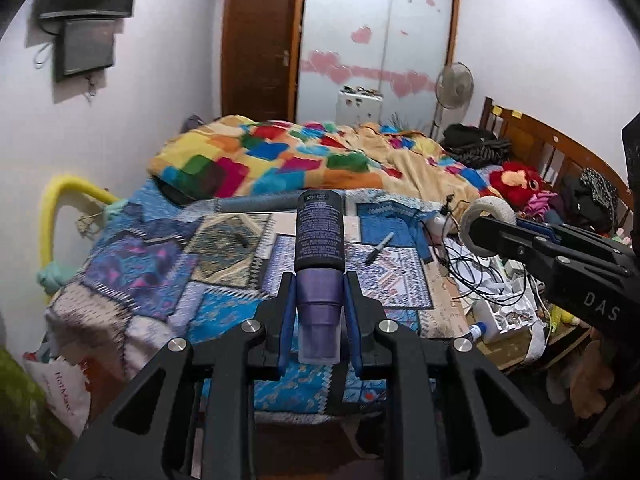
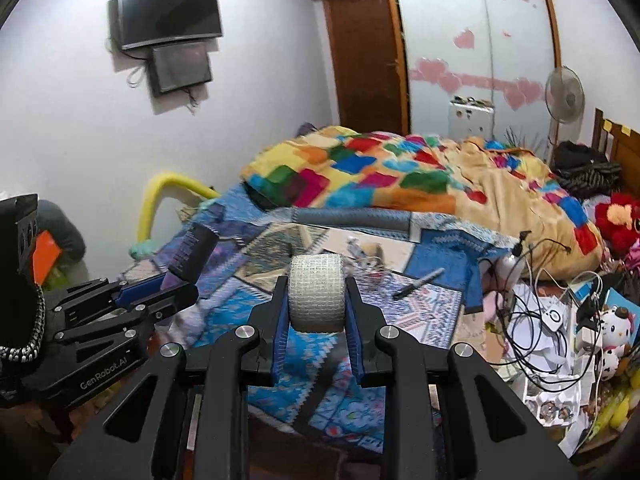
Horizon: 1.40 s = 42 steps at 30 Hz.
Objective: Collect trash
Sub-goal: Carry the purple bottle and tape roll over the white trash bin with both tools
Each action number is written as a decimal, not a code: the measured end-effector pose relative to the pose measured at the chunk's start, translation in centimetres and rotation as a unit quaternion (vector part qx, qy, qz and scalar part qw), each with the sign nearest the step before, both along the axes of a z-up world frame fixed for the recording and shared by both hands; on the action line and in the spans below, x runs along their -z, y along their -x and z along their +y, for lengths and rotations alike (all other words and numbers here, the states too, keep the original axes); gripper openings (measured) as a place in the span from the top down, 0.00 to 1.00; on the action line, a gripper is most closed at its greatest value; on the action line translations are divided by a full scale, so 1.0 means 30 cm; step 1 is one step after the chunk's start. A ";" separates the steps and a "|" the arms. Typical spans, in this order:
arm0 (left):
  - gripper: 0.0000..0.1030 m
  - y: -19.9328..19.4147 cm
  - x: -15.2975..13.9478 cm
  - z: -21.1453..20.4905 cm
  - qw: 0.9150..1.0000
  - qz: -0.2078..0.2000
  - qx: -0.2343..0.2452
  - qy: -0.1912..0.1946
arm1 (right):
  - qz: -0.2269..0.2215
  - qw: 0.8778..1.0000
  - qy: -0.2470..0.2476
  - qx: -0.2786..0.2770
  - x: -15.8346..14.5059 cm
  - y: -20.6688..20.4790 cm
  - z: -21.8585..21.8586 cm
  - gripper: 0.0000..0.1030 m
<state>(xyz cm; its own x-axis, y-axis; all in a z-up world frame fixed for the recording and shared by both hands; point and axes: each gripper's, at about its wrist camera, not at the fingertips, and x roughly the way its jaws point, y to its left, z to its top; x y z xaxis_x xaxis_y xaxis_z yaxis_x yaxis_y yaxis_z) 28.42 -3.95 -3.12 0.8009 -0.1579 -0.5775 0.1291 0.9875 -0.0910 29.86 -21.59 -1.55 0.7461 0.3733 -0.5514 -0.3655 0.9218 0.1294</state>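
Note:
My left gripper (image 1: 319, 296) is shut on a purple bottle with a dark label (image 1: 319, 240), held up over the bed's near edge. It also shows in the right wrist view (image 2: 192, 258), at the left. My right gripper (image 2: 317, 300) is shut on a white roll of bandage tape (image 2: 317, 292), also above the bed. In the left wrist view that roll (image 1: 486, 212) shows at the right, at the tip of the right gripper. A black marker pen (image 1: 380, 248) lies on the patchwork bedspread (image 1: 160, 280). Small crumpled scraps (image 2: 366, 258) lie beyond the roll.
A colourful blanket (image 1: 300, 156) is heaped at the back of the bed. Cables, papers and small bottles (image 1: 488, 292) clutter the right side, with plush toys (image 1: 516, 180) and a wooden headboard (image 1: 552, 148). A yellow foam rail (image 1: 52, 220) stands left. A fan (image 1: 454, 84) and wardrobe (image 1: 376, 40) stand behind.

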 end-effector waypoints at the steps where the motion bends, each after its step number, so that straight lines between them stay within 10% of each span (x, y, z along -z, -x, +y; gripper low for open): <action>1: 0.78 0.023 -0.002 0.016 1.000 -0.001 -0.004 0.000 | -0.002 1.000 0.000 -0.005 -0.007 0.020 0.019 0.78; 19: 0.78 0.439 0.072 0.411 0.991 0.012 -0.130 -0.002 | 0.011 0.991 0.000 -0.134 0.028 0.256 0.391 0.78; 42: 0.78 0.463 0.663 0.758 0.947 0.216 -0.225 0.074 | 0.168 0.943 0.098 -0.270 0.454 0.237 0.873 0.78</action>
